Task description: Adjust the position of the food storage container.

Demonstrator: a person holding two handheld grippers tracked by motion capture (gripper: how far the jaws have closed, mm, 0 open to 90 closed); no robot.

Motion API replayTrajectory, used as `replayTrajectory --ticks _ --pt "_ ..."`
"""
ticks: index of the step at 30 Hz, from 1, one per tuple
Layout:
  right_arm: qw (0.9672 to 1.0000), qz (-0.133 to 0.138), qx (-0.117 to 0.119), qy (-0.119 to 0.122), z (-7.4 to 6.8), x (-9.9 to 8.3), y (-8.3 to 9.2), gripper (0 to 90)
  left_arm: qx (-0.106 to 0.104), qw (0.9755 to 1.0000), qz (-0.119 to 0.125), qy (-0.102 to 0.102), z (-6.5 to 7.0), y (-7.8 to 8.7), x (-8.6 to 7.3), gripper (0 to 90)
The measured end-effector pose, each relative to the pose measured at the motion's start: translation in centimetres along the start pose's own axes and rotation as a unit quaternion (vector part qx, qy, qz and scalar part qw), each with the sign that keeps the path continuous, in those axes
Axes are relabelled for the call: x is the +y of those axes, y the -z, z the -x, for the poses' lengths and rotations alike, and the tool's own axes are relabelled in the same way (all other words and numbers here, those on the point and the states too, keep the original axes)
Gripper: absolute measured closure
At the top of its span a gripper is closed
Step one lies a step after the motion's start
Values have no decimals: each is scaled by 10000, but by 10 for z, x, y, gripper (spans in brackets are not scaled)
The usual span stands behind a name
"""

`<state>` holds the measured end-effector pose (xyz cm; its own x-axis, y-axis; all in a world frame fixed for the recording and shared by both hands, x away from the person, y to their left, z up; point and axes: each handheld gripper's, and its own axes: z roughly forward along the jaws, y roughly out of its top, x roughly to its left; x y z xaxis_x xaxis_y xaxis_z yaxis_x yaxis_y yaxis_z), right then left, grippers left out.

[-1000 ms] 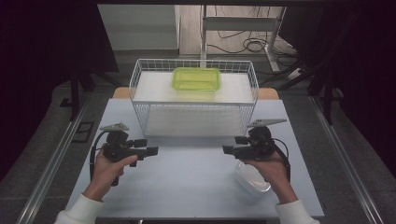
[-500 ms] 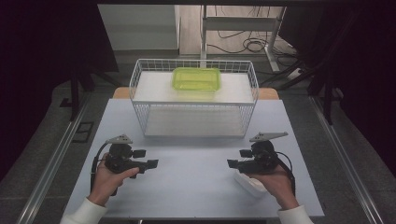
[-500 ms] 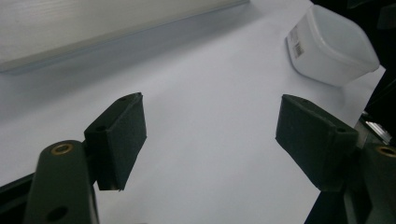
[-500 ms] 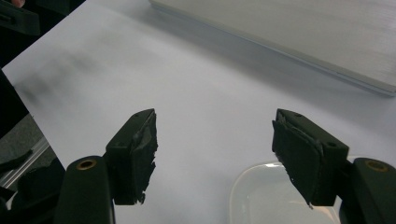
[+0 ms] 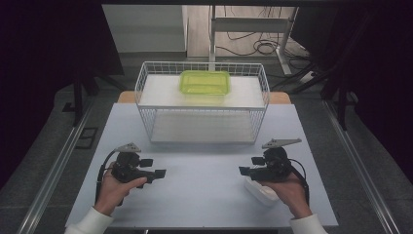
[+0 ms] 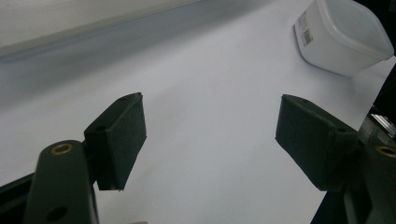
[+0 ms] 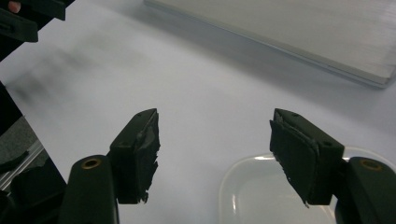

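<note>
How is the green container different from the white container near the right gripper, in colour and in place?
The green container is translucent yellow-green; the white container is milky white. The green container rests on the upper shelf of the wire basket, far from both hands; the white container lies on the table, just under the right gripper. Both are rounded rectangular plastic boxes, and neither is gripped.

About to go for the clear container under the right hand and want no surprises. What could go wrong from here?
1. The clear container sits near the table's front edge; a nudge could push it off.
2. The right gripper has open fingers off-centre over its rim, so closing may clip the rim.
3. The left gripper points toward the right; they could collide.
</note>
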<state>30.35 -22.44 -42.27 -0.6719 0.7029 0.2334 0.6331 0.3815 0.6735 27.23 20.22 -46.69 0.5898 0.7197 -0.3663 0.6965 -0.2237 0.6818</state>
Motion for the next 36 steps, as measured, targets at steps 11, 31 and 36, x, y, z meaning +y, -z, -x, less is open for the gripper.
replayTrajectory --ticks 11,31,36 --pt "9984 97 -417 -371 30 -10 24 388 -29 10000 -53 13 -3 -4 -4 235" --pt "9923 -108 -973 -756 62 -31 51 733 -57 9999 -156 41 -5 -9 -7 233" --pt "9913 -155 -1037 -793 67 -36 56 830 -57 9998 -174 28 -4 -10 -7 233"
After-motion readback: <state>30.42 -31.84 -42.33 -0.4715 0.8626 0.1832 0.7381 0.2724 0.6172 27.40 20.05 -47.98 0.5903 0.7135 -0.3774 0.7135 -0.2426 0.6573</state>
